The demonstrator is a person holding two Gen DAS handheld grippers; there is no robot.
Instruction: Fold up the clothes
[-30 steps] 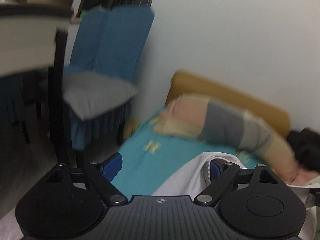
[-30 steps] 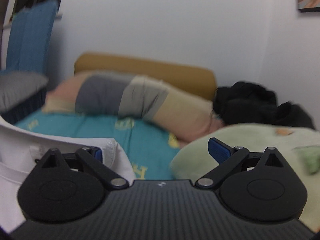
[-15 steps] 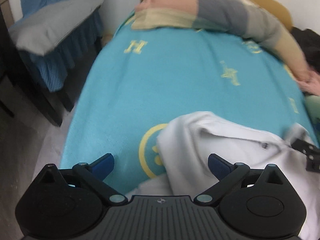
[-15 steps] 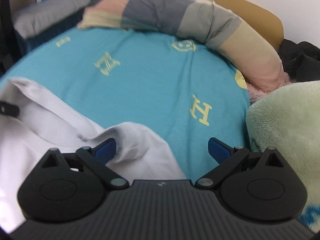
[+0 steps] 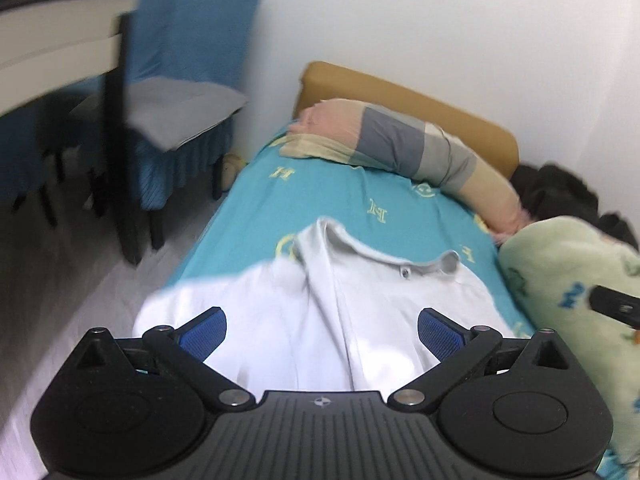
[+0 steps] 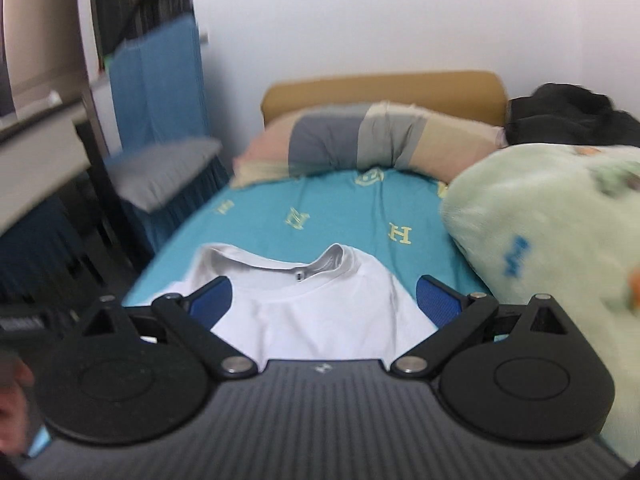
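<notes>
A white T-shirt (image 5: 360, 300) lies spread on the teal bed sheet (image 5: 320, 196), its collar toward the headboard. In the right wrist view the T-shirt (image 6: 320, 312) shows its neckline and a small label. My left gripper (image 5: 322, 330) hovers over the shirt's body, jaws wide open, nothing between the blue pads. Likewise my right gripper (image 6: 324, 298) is open above the shirt's chest and touches no cloth. A black part of the right gripper (image 5: 616, 304) shows at the left wrist view's right edge.
A striped bolster pillow (image 5: 400, 148) lies against the tan headboard. A pale green fleece blanket (image 6: 540, 220) is heaped on the bed's right side, with dark clothes (image 6: 568, 116) behind it. A blue-covered chair with a grey cushion (image 5: 180, 100) and a desk (image 5: 52, 40) stand left of the bed.
Both grippers have let go of the white shirt and drawn back from the bed. The shirt, bunched near the fingers earlier, now lies flat on the sheet.
</notes>
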